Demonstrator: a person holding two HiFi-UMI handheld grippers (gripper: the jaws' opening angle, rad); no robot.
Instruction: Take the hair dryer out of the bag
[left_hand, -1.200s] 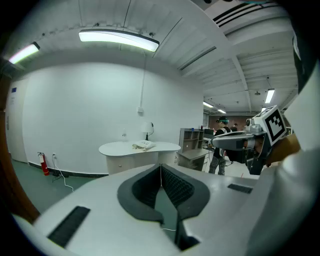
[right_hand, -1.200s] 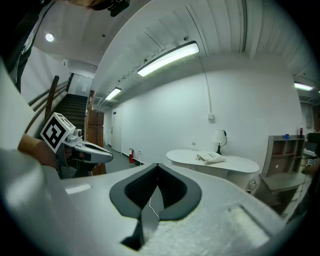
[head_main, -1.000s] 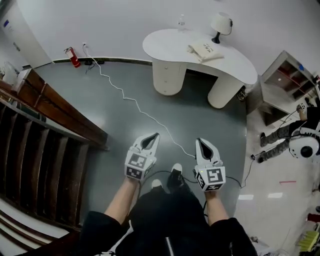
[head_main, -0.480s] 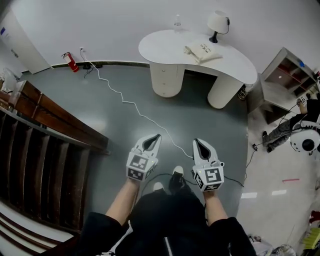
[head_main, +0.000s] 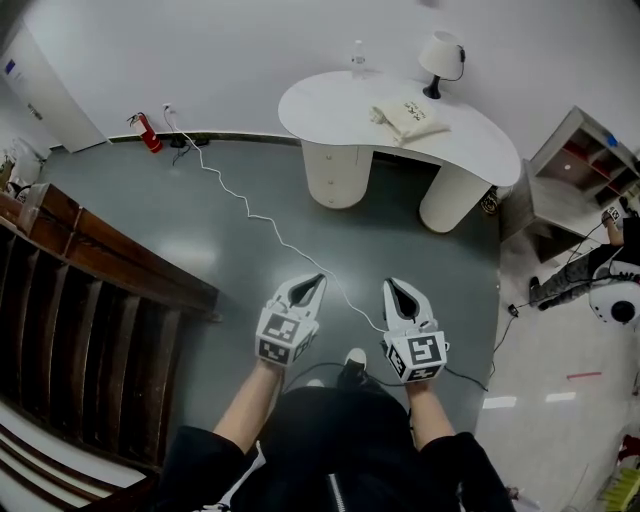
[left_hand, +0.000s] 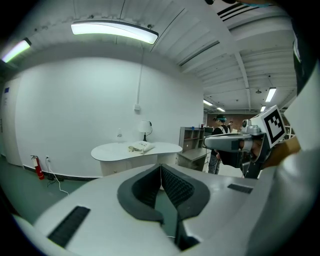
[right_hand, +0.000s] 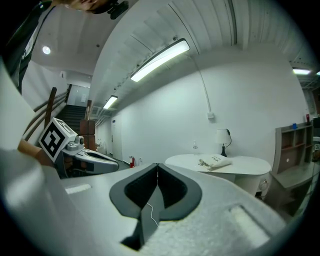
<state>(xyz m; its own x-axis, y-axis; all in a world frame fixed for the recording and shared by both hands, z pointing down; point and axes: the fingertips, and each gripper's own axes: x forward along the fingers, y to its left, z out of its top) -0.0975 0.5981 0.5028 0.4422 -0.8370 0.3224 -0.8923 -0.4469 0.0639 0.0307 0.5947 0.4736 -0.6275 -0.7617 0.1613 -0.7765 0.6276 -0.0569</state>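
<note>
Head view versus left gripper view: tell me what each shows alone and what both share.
Head view only: the dark wooden staircase and the person's shoe on the floor. Left gripper view only: the ceiling light. Shared: the white desk, the cloth bag lying on it, the lamp, the fire extinguisher by the wall, and the right gripper.

No lettering can be read anywhere. The cream bag (head_main: 408, 117) on the white surface (head_main: 330, 100), at one o'clock in the head view, bears a small dark print too tiny to make out. A blue sign (head_main: 11, 68) on the wall at ten o'clock is equally illegible. The left tool (head_main: 316, 279) and right tool (head_main: 392, 285) each carry a cube with only black-and-white square markers.
</note>
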